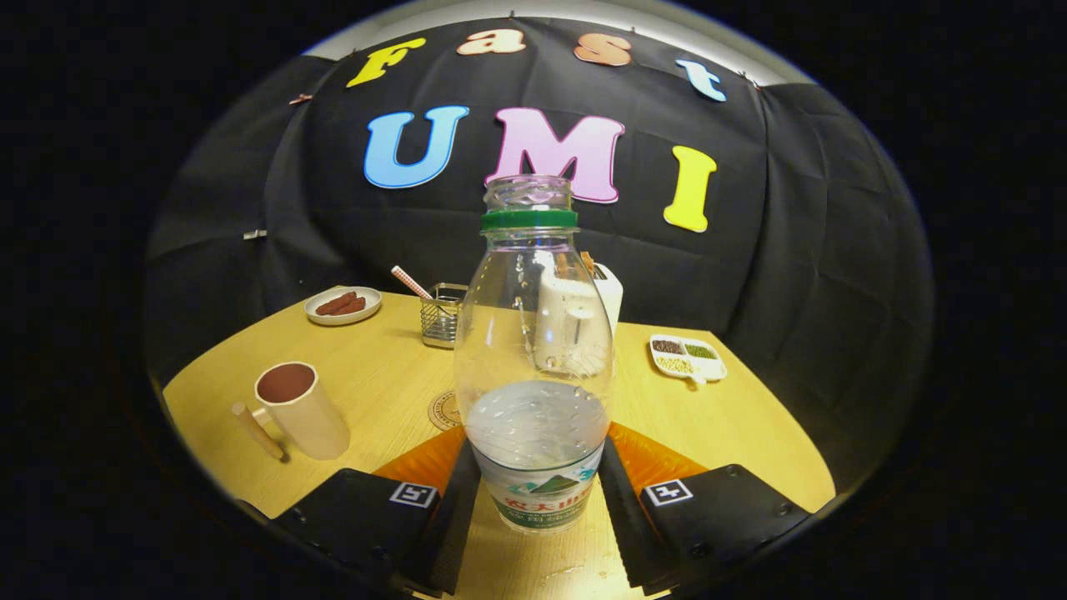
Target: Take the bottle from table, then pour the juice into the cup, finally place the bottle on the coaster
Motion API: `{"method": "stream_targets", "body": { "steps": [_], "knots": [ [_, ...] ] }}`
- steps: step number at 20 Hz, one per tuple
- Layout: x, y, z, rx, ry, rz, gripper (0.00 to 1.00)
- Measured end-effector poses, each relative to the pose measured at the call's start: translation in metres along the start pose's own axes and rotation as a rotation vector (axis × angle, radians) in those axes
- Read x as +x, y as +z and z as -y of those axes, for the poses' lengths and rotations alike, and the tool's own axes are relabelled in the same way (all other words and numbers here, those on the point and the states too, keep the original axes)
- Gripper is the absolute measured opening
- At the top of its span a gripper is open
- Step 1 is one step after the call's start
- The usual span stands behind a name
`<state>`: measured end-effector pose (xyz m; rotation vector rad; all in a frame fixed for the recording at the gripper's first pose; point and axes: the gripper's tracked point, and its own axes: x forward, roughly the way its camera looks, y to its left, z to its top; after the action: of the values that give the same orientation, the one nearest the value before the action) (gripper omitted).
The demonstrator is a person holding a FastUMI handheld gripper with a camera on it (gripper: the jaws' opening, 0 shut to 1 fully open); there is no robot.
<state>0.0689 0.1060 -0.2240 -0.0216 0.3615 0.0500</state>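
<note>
Gripping the clear, uncapped plastic bottle (pixel 533 367) low on its label, the claw (pixel 533 492) holds it upright (presumably against spilling) right of the beige cup (pixel 302 410).

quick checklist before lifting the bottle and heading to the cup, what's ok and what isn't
1. Grip: gripper fingers press both sides of the bottle low on its body: ok.
2. Bottle upright: ok.
3. Cap off, neck open for pouring: ok.
4. Liquid inside: filled to less than half: ok.
5. Cup upright, open, left of the fingers, with a stick beside it; whether it already holds liquid: cannot tell.
6. Coaster partly hidden behind the bottle; whether bare: cannot tell.
</note>
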Motion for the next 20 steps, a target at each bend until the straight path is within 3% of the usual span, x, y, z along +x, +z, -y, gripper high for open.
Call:
{"method": "stream_targets", "body": {
  "steps": [9,20],
  "knots": [
    [-0.010,0.036,-0.051,-0.340,-0.013,0.031,0.75],
    [0.006,0.016,-0.096,-0.714,0.004,-0.060,0.75]
  ]
}}
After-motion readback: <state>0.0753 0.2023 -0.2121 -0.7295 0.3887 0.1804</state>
